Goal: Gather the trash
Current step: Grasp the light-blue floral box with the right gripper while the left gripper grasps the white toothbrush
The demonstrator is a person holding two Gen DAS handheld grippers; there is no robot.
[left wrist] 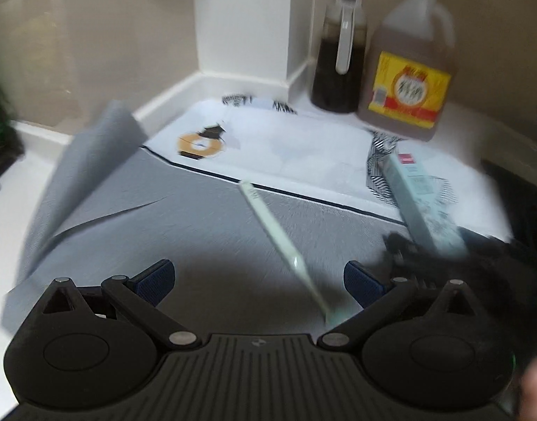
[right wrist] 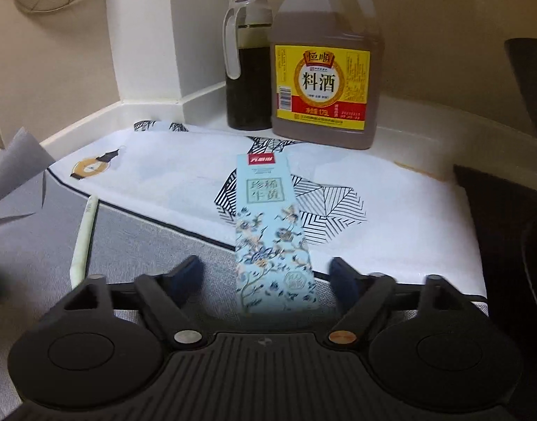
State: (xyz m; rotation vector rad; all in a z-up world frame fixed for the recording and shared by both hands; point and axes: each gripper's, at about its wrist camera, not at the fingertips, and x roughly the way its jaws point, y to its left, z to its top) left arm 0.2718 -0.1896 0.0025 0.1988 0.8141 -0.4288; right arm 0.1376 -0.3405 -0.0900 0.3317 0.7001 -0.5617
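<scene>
R gripper is spread wide, pads clear of the box, whose near end lies between the jaws on the mat. Box looks light, thin card, crushable, so pinch across its narrow width near this end; long axis runs straight away toward the jug. L gripper is also agape, empty, w/ a thin stick lying diagonal, near end by its right pad.

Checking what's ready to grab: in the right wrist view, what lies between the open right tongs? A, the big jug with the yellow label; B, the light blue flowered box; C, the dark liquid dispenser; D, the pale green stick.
B: the light blue flowered box lies flat between the right tongs, whose pads stand clear of it.
</scene>
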